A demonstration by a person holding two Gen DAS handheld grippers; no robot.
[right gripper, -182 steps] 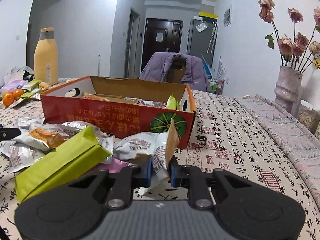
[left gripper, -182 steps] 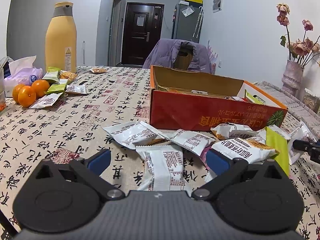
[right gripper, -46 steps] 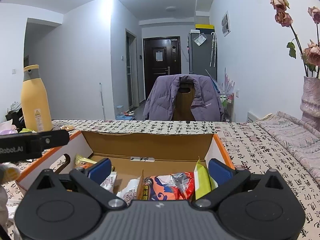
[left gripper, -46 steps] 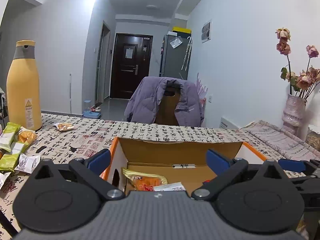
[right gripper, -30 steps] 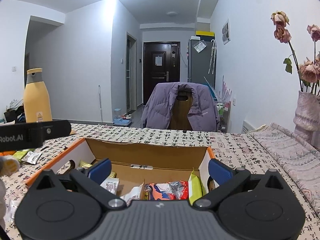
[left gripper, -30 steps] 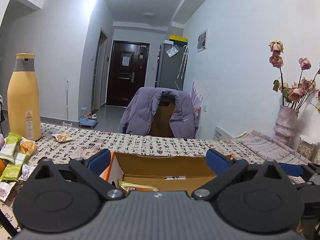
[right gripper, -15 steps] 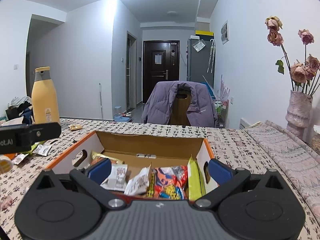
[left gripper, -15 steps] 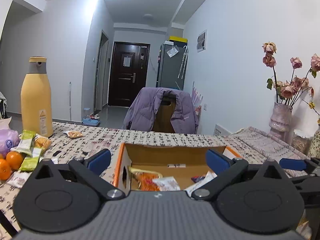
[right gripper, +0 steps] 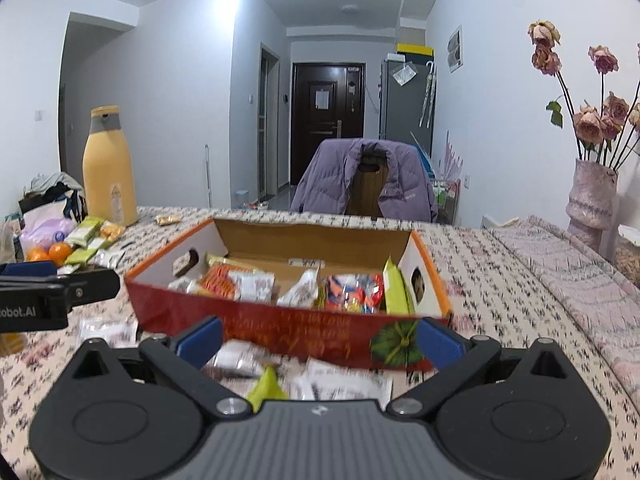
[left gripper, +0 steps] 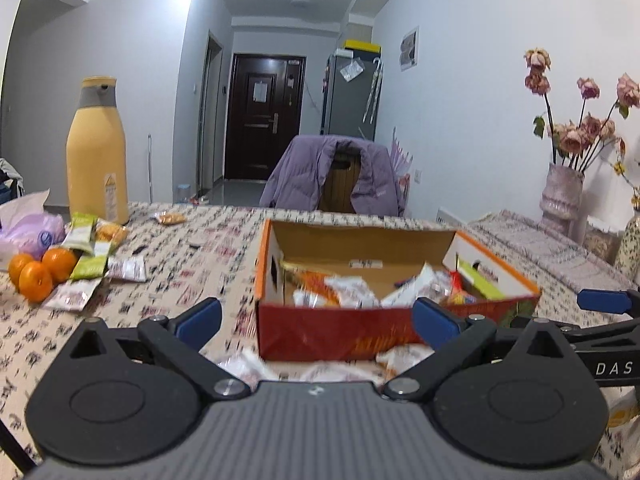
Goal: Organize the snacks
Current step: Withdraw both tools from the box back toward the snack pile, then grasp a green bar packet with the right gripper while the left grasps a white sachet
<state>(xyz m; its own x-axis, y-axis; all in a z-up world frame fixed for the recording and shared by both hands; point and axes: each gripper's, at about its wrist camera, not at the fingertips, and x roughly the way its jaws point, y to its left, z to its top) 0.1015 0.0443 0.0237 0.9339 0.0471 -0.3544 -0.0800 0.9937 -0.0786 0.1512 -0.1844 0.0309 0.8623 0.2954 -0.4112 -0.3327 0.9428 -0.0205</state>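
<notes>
An open red cardboard box stands on the table and holds several snack packets. More packets lie on the cloth in front of it, white ones and a green one. My left gripper is open and empty, above the table in front of the box. My right gripper is open and empty, also in front of the box. Each gripper shows at the edge of the other's view.
At the far left lie oranges, green and white snack packets, a purple tissue pack and a tall yellow bottle. A vase of dried roses stands at the right. A chair with a purple jacket is behind the table.
Both grippers have drawn back and down from over the box, so the box front and the loose packets before it now show. Both stay open.
</notes>
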